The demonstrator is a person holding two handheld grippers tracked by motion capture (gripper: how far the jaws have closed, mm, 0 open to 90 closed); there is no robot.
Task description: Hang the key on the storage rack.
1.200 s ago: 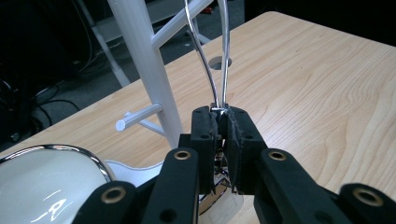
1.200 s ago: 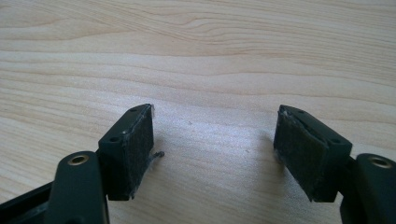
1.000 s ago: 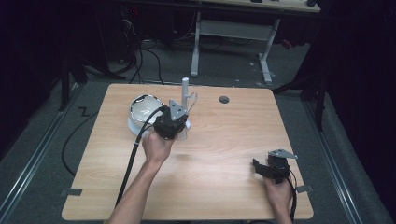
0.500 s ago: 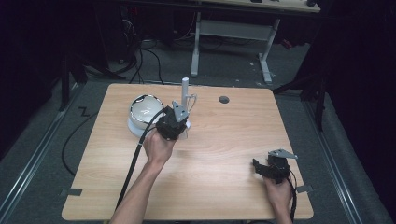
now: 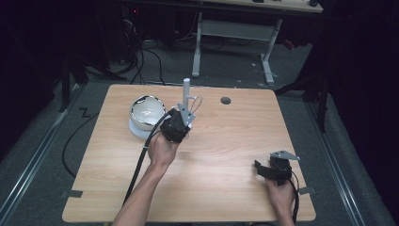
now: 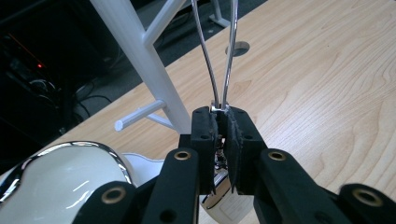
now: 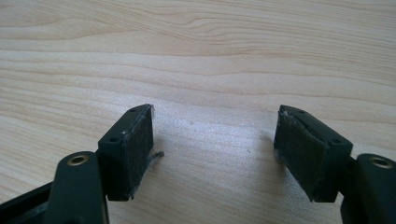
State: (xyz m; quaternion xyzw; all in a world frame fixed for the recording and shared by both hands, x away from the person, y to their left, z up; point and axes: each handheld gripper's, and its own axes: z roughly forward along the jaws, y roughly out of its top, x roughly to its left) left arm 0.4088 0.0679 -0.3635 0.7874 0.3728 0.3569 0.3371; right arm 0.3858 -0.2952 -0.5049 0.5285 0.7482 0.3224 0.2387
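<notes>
high view: the left gripper [image 5: 181, 123] is sitting at about 11 o'clock from the table [image 5: 226, 188] centre, just beside a white stand [image 5: 186, 92] with side pegs and a white bowl-shaped object with a chrome rim [image 5: 146, 113] at its 9 o'clock. left gripper view: its jaws are clenching the base of a thin metal wire loop [image 6: 219, 56], the two wires rising toward 12 o'clock; the stand's post [image 6: 140, 51] is leaning at 11 o'clock, a peg [image 6: 140, 116] jutting toward 9 o'clock. the right gripper [image 5: 268, 170] is lying near the table's front right corner, at about 4 o'clock, well apart from the left one. right gripper view: its jaws are standing wide apart over bare wood, grasping nothing [image 7: 215, 135]. a round grommet hole [image 5: 226, 100] is sitting near the far edge at 12 o'clock. broad bare tabletop is lying between the two grippers and along the right edge.
</notes>
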